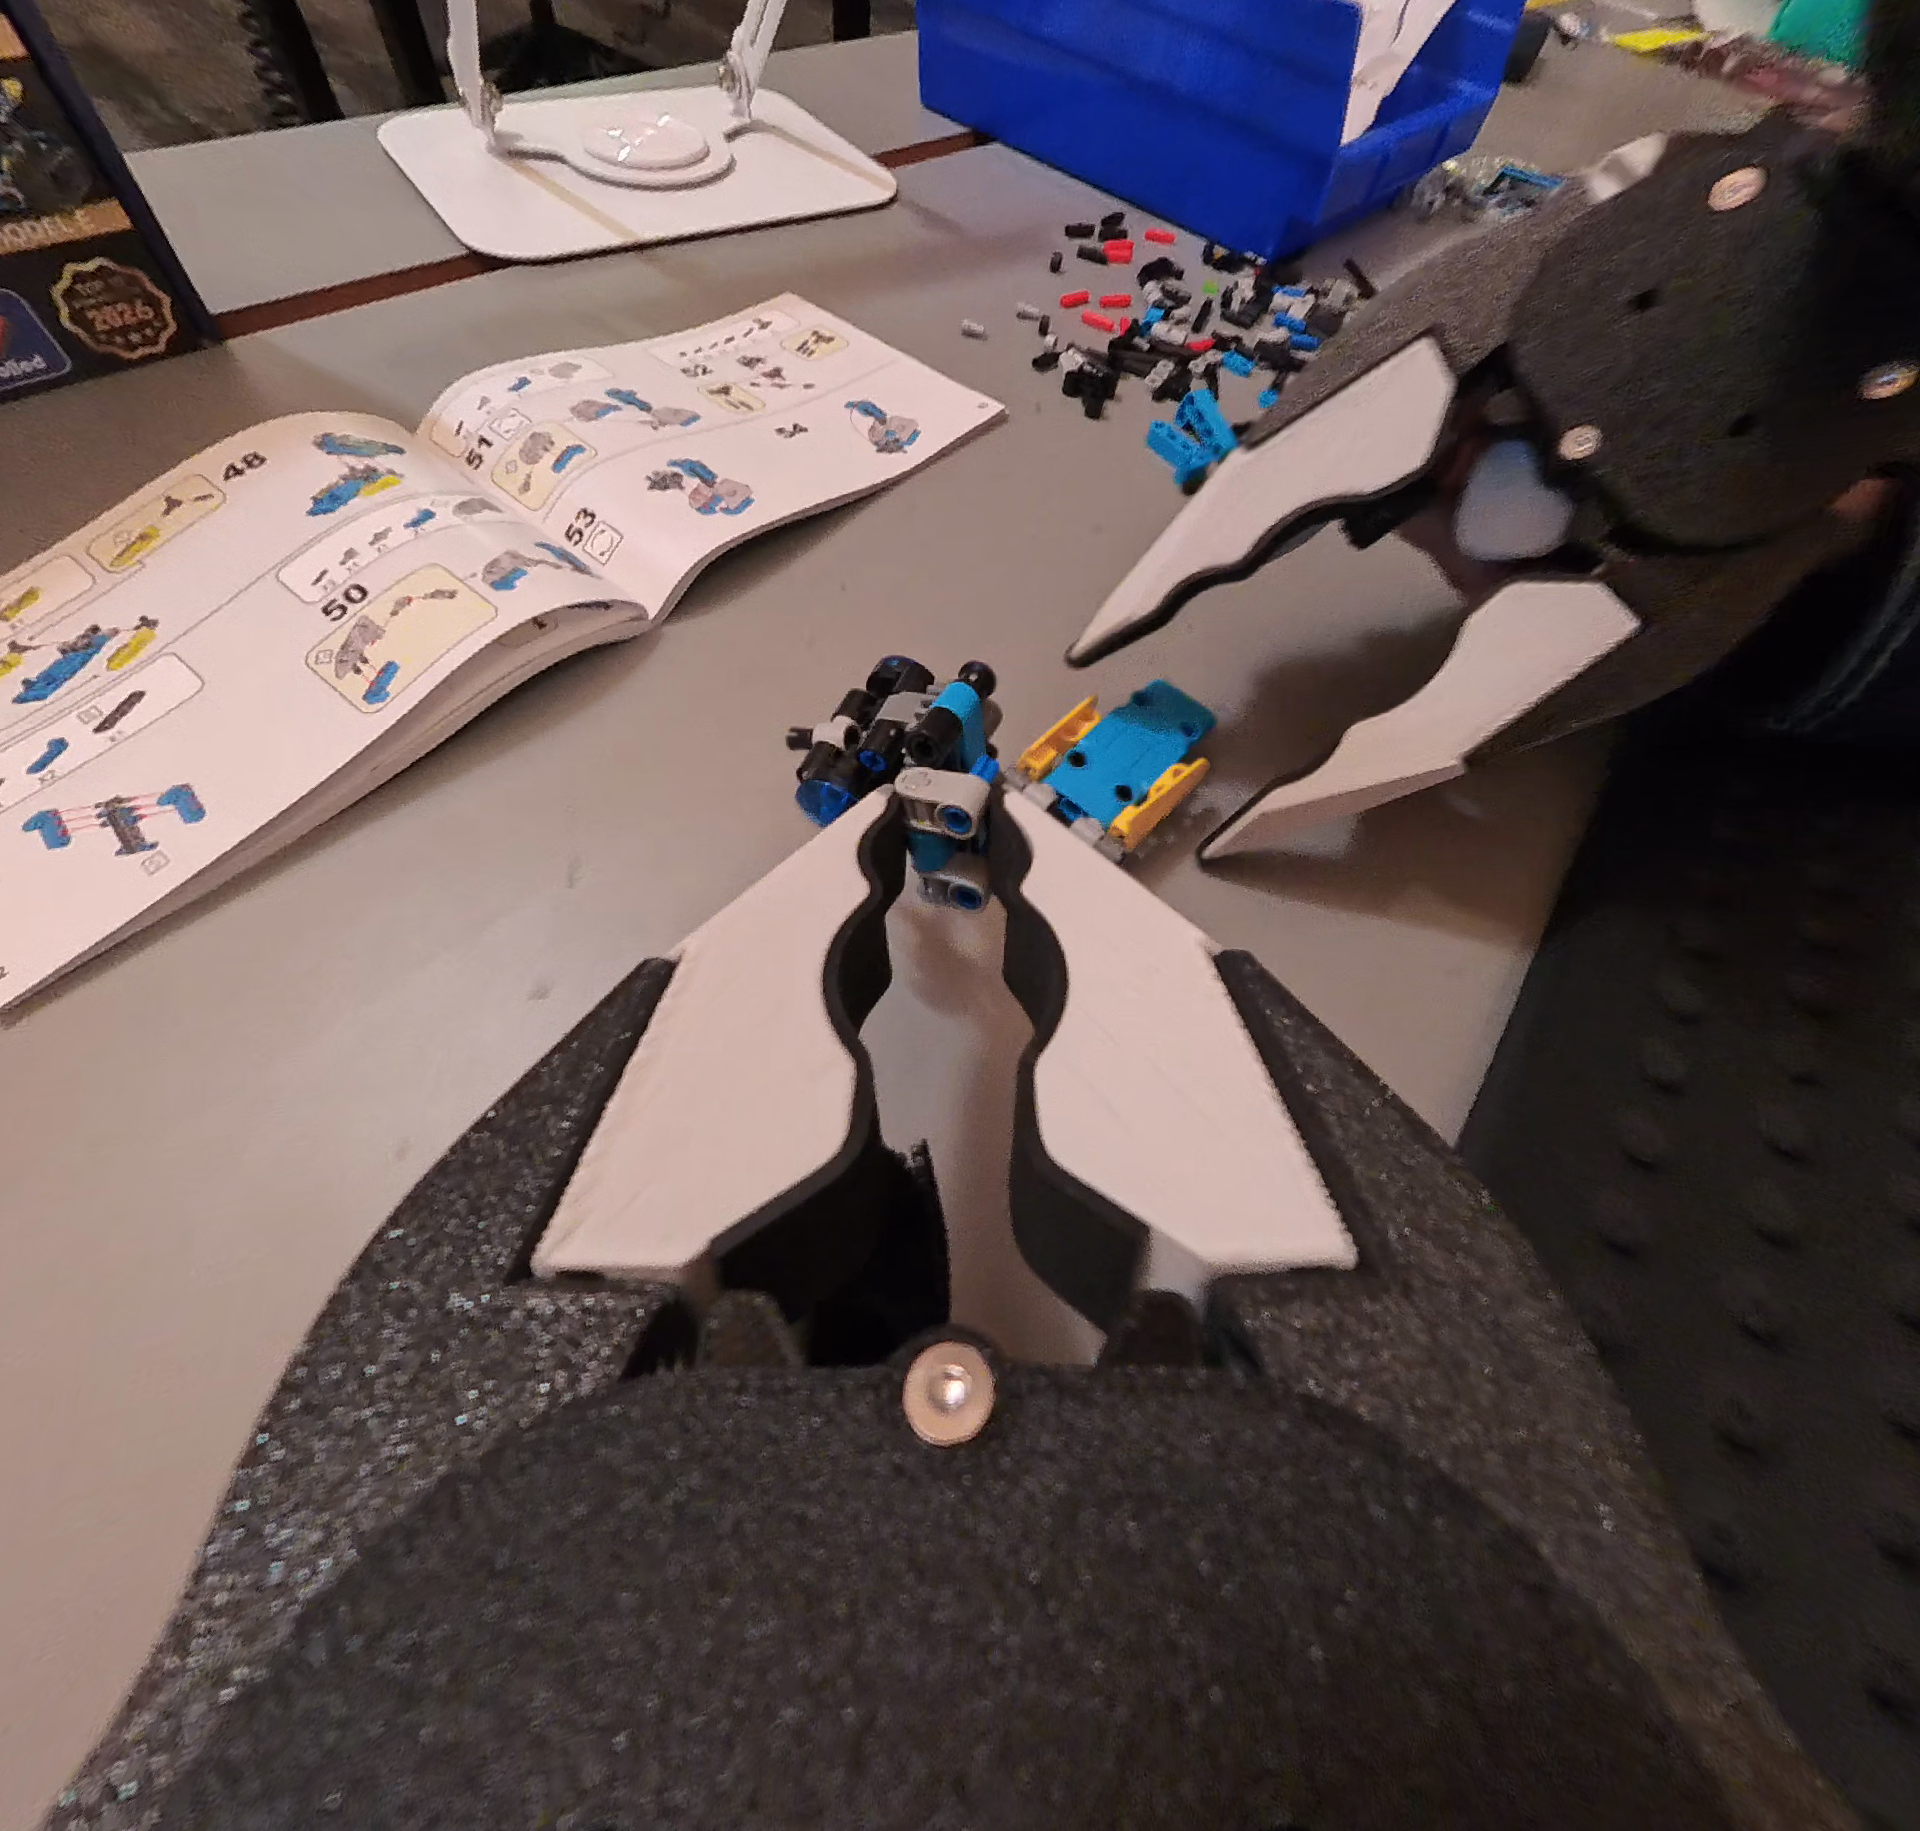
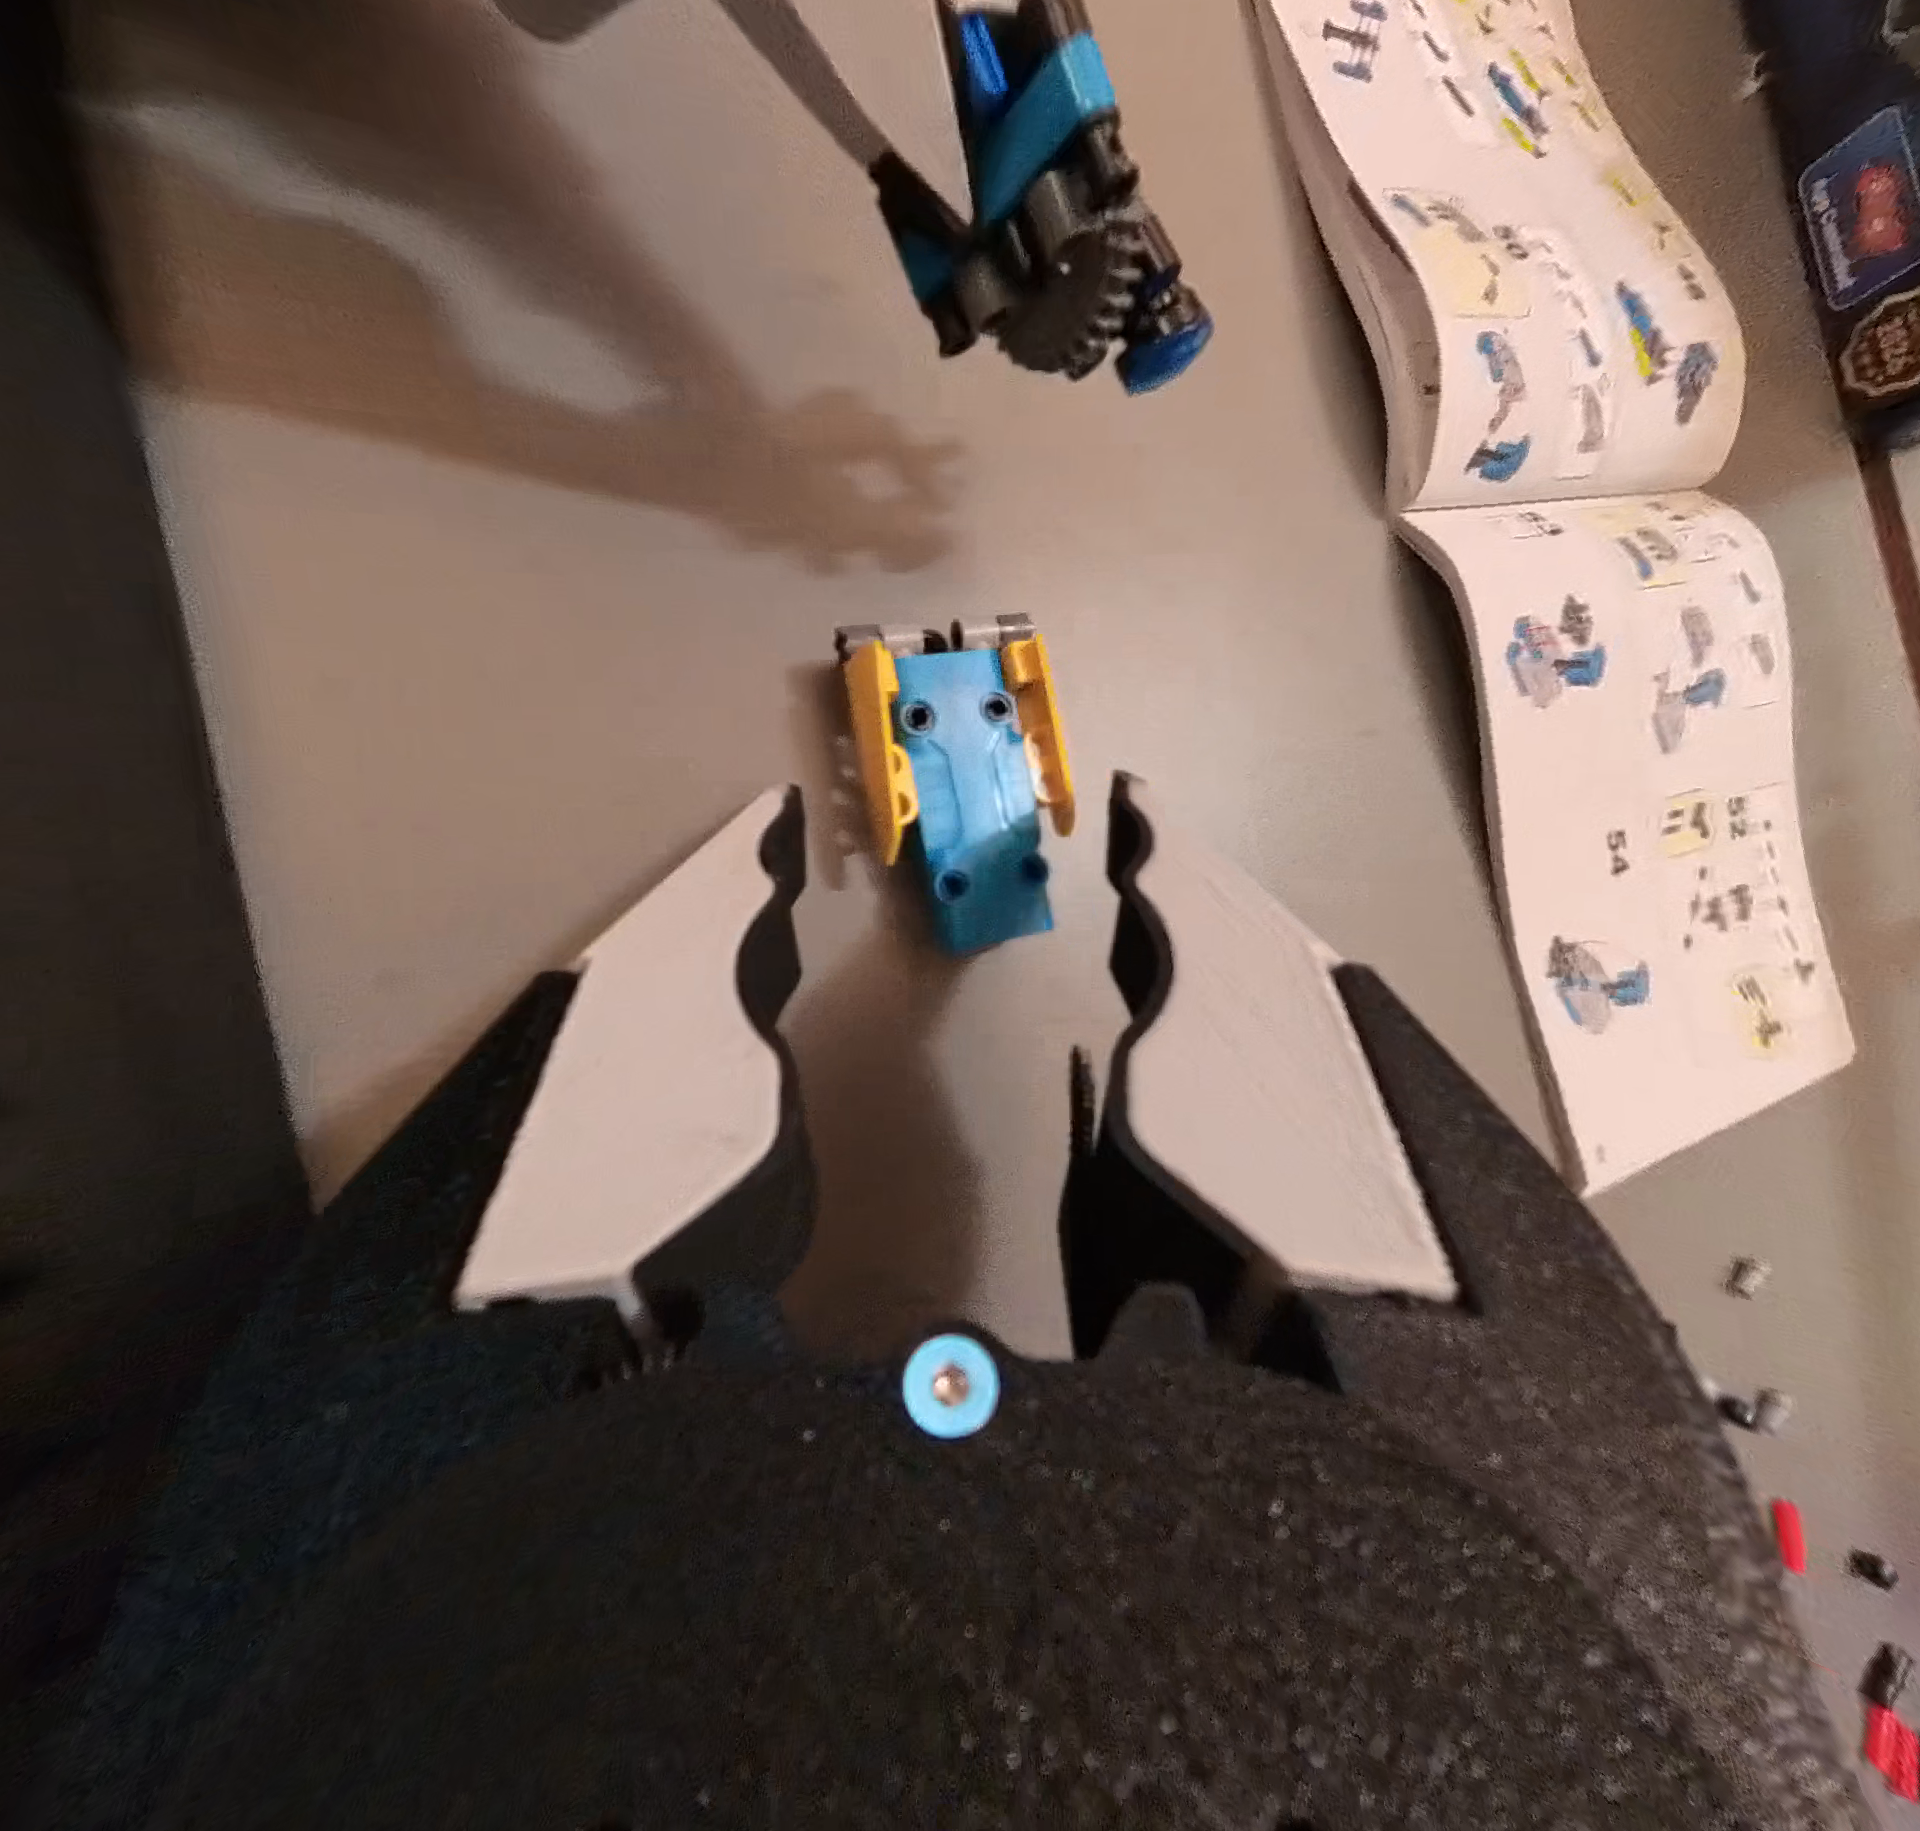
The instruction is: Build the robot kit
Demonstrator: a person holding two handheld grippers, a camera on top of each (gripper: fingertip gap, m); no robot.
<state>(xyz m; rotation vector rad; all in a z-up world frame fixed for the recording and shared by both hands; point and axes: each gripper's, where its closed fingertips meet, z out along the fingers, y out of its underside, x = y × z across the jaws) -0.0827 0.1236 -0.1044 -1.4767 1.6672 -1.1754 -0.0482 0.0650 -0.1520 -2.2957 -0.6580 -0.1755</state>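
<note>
My left gripper (image 1: 943, 807) is shut on a small brick assembly (image 1: 904, 753) of black, grey and blue parts, held above the grey table (image 1: 499, 950). The same assembly (image 2: 1049, 223) shows at the top of the right wrist view, with a black gear on it. A blue and yellow brick part (image 2: 956, 784) lies flat on the table. My right gripper (image 2: 956, 805) is open, with its fingertips on either side of this part and not touching it. In the left wrist view the part (image 1: 1122, 758) lies just right of my left fingertips, and the right gripper (image 1: 1143, 753) reaches in from the right.
An open instruction booklet (image 1: 416, 576) lies at the left of the table; it also shows in the right wrist view (image 2: 1590, 638). A pile of loose small bricks (image 1: 1184, 327) lies by a blue bin (image 1: 1195, 67). A white stand base (image 1: 634, 171) and a dark box (image 1: 73, 254) stand farther back. About 9 centimeters separates my left fingertips from my right.
</note>
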